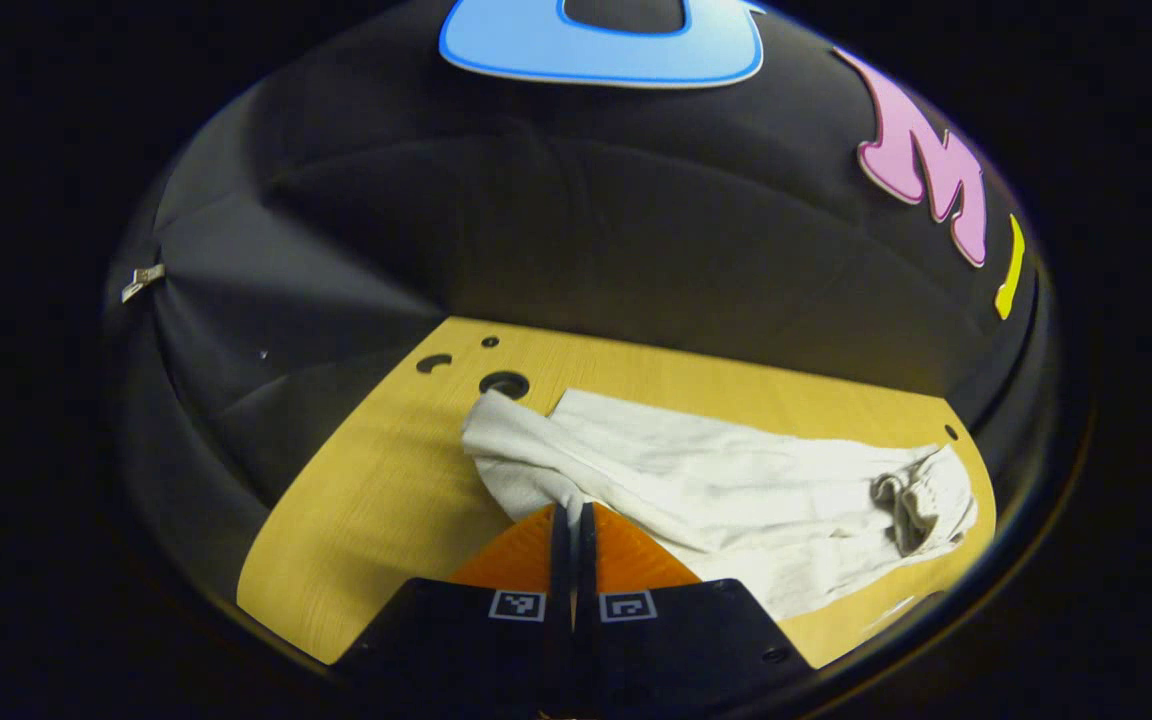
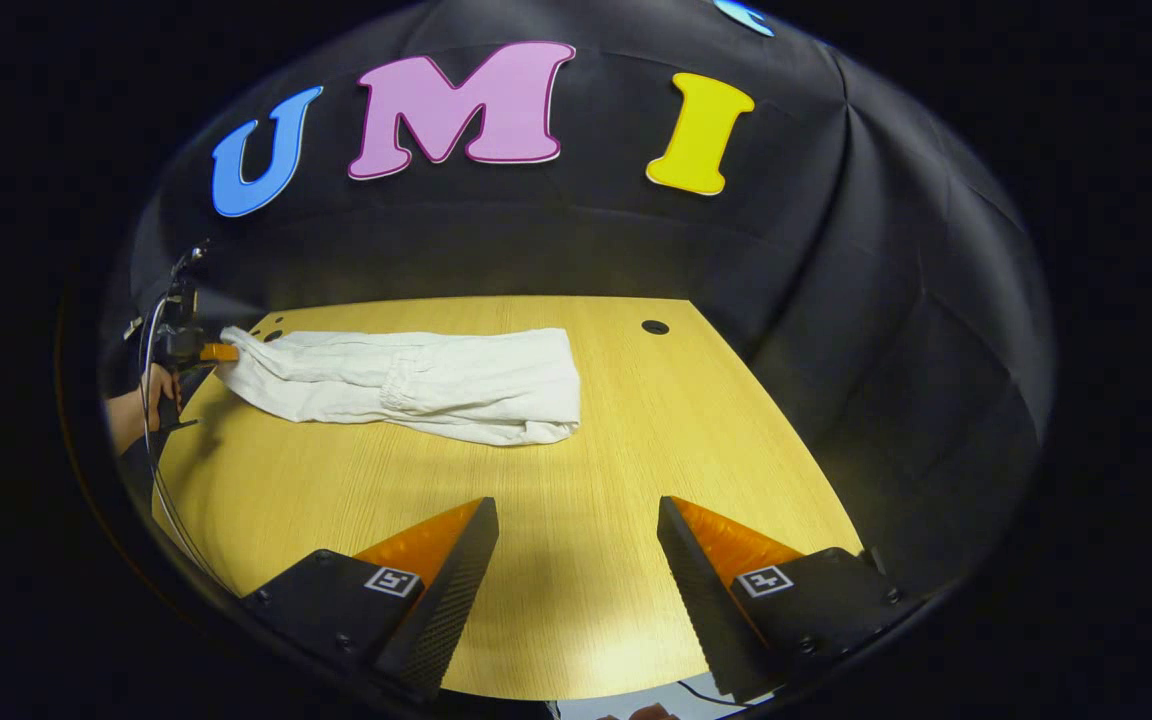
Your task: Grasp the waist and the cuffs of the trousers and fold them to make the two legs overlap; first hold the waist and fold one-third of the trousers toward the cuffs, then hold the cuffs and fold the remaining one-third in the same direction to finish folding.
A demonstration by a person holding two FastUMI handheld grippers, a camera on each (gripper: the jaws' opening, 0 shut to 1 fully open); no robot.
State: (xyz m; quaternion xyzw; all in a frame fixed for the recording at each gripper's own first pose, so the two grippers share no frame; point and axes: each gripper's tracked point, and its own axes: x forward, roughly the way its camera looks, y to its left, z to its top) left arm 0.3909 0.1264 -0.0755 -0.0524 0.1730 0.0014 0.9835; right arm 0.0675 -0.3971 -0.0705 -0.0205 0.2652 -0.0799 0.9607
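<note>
In the left gripper view, the left tool (image 1: 573, 520) was seen nearest, its two fingers pressed together with a fold of the white trousers (image 1: 726, 490) pinched between their tips. From that pinched end the trousers were spread across the wooden worktop (image 1: 376, 500) toward the right of that view, where a bunched, gathered end was visible near the worktop's edge. Beyond the pinched cloth, three round holes (image 1: 504, 384) were seen in the worktop near its far corner.

In the right gripper view, the right tool (image 2: 576, 530) was held wide open above bare worktop (image 2: 576, 560), with nothing between its fingers and well apart from the trousers (image 2: 416, 385). Farther off, the trousers were laid flat in a long folded band across the far left part of the worktop. At their left end the left tool (image 2: 221, 352) was seen touching the cloth, held by a hand (image 2: 158, 385). A small hole (image 2: 654, 327) was visible farther right.
</note>
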